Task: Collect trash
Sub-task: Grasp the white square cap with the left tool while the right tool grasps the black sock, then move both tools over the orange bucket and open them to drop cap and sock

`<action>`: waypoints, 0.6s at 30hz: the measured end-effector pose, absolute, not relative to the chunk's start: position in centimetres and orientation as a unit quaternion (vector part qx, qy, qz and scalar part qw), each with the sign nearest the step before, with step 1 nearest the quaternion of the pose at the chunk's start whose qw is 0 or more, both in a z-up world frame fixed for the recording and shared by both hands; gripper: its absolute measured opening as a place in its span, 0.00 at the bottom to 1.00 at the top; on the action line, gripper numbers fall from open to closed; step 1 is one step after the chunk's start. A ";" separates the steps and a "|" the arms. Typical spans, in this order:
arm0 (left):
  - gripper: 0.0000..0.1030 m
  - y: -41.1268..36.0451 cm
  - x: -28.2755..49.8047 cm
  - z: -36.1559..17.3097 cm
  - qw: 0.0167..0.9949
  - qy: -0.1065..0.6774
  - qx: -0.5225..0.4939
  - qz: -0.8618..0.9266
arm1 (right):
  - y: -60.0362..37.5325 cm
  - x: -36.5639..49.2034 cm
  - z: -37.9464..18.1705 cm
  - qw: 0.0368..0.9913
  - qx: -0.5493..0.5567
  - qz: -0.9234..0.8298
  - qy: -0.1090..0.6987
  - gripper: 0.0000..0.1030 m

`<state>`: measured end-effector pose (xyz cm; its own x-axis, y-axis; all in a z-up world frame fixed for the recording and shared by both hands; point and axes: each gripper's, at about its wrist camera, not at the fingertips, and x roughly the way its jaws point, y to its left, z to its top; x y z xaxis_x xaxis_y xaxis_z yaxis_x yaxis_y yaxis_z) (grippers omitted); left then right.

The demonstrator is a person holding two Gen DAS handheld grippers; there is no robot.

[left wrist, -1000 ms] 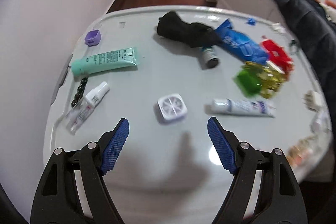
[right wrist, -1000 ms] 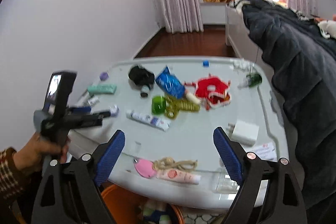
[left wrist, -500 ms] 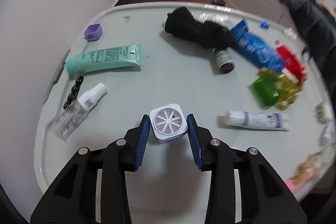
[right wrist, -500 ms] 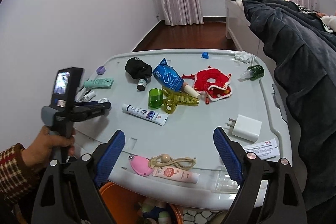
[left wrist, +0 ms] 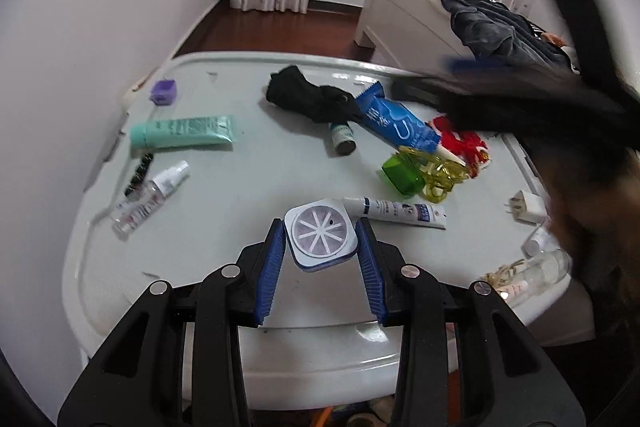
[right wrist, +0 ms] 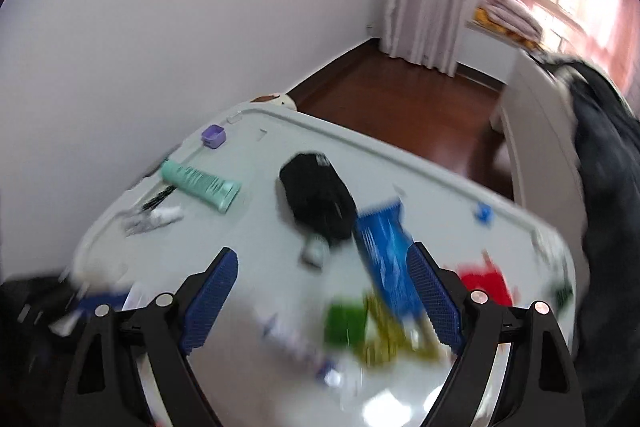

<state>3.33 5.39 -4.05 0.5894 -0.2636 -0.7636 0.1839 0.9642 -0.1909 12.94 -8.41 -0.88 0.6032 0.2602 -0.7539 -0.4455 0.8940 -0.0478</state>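
My left gripper [left wrist: 321, 241] is shut on a white square lidded case [left wrist: 320, 235] with a spoke pattern and holds it above the near part of the white table [left wrist: 240, 187]. My right gripper [right wrist: 322, 293] is open and empty, over the table's middle, near a blue wrapper [right wrist: 384, 251] and a black cloth [right wrist: 316, 201]. In the left wrist view the right gripper shows as a dark blur [left wrist: 520, 99] above the blue wrapper [left wrist: 394, 125]. A white tube [left wrist: 396, 213] lies just right of the case.
On the table are a mint tube [left wrist: 182, 137], a purple cap [left wrist: 163, 91], a spray bottle [left wrist: 150, 199], a small dark bottle [left wrist: 342, 139], a green block [left wrist: 402, 175], yellow clips [left wrist: 440, 173], red fabric [left wrist: 464, 143] and a white charger [left wrist: 526, 207]. A bed [left wrist: 420, 15] stands behind.
My left gripper closed on the white case and lifted it back toward the table's near edge. My right gripper swung quickly forward and left over the table; its view is blurred.
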 end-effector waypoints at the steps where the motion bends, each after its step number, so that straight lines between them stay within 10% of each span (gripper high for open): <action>1: 0.35 5.5 3.3 -4.0 0.890 0.434 -0.046 -0.127 | -7.2 14.5 -1.5 0.884 -0.129 0.201 0.401 0.82; 8: 0.35 7.0 3.1 -4.1 0.890 0.437 -0.051 -0.119 | -0.7 23.6 -7.4 0.835 -0.189 0.201 0.476 0.75; 12: 0.35 7.5 3.0 -4.0 0.890 0.437 -0.057 -0.120 | 0.1 26.3 -10.3 0.806 -0.189 0.184 0.529 0.33; 18: 0.35 7.5 2.9 -3.7 0.890 0.434 -0.065 -0.125 | -1.5 25.8 -9.5 0.809 -0.136 0.181 0.542 0.14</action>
<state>2.89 7.50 -3.70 0.5912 -0.2793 -0.7566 0.1660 0.9602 -0.2246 25.81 -1.52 -9.46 0.3474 0.1453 -0.9264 -0.4410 0.8971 -0.0247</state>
